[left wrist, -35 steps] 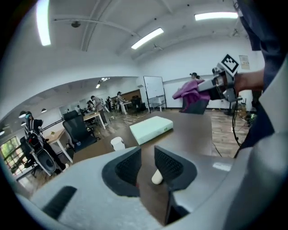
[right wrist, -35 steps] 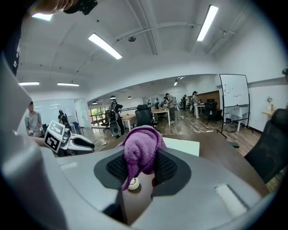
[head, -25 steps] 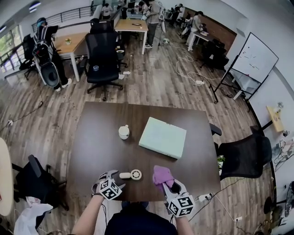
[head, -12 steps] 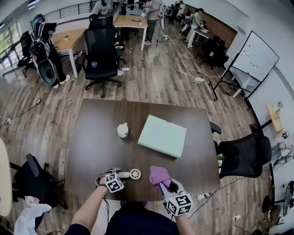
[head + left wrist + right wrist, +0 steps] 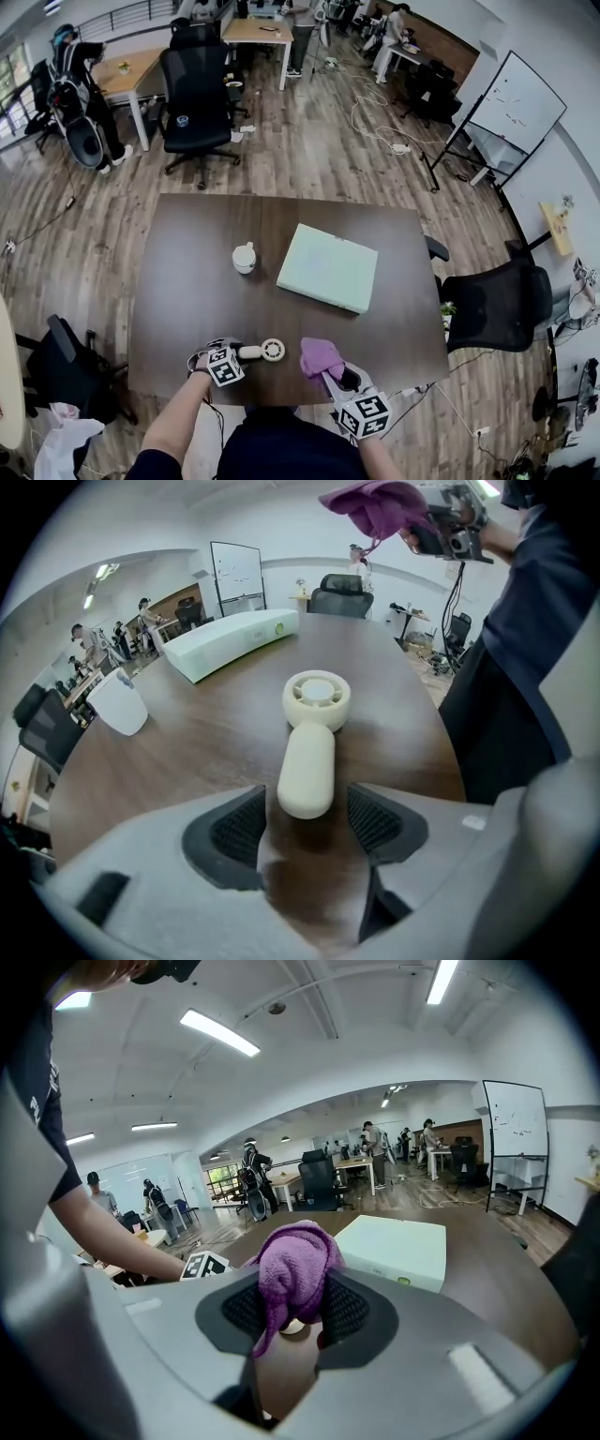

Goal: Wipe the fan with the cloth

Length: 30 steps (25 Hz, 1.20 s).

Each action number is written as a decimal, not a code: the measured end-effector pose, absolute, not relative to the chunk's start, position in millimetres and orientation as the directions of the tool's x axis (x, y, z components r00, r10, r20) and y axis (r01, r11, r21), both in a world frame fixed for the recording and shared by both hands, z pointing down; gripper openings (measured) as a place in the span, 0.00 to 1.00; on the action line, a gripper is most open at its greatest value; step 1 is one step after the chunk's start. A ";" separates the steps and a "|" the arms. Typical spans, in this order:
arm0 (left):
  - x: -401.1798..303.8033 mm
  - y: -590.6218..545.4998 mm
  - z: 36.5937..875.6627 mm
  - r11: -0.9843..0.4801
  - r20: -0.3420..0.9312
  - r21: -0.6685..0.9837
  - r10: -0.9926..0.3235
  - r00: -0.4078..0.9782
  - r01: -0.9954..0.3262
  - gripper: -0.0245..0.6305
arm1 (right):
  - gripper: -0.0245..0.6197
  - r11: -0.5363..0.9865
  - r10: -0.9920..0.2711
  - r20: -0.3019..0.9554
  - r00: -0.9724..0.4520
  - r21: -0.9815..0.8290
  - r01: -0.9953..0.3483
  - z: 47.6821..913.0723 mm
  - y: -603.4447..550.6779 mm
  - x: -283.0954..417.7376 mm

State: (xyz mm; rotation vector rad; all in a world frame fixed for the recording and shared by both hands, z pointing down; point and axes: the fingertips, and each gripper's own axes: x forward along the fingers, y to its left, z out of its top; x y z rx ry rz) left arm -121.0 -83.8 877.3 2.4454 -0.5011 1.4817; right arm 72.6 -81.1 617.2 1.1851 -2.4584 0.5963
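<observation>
On the table [image 5: 178,281], mid-frame in the head view, the cup [image 5: 244,257] stands left of the box [image 5: 328,267], near it but apart. Below them, by the table's lower edge, the fan [image 5: 262,352] lies handle left, head right, with the cloth [image 5: 321,356] just right of its head, in the right gripper [image 5: 333,373]. A chair [image 5: 195,94] stands beyond the table at upper left.

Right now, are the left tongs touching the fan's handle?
Apart. In the left gripper view the fan's handle lies between the left tongs, which have just been closing; bare table shows beside each pad.
</observation>
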 end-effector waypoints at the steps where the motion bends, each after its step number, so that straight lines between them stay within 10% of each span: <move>1: -120.5 -83.7 878.8 -0.913 0.888 0.027 -0.166 0.429 -0.408 0.45 | 0.23 0.561 -0.650 0.478 -0.591 -0.222 -0.797 618.1 -80.3 73.0; 30: -110.7 -82.2 883.9 -0.875 0.829 0.091 -0.198 0.523 -0.476 0.33 | 0.24 0.538 -0.527 0.638 -0.562 -0.261 -0.802 726.0 -79.7 61.0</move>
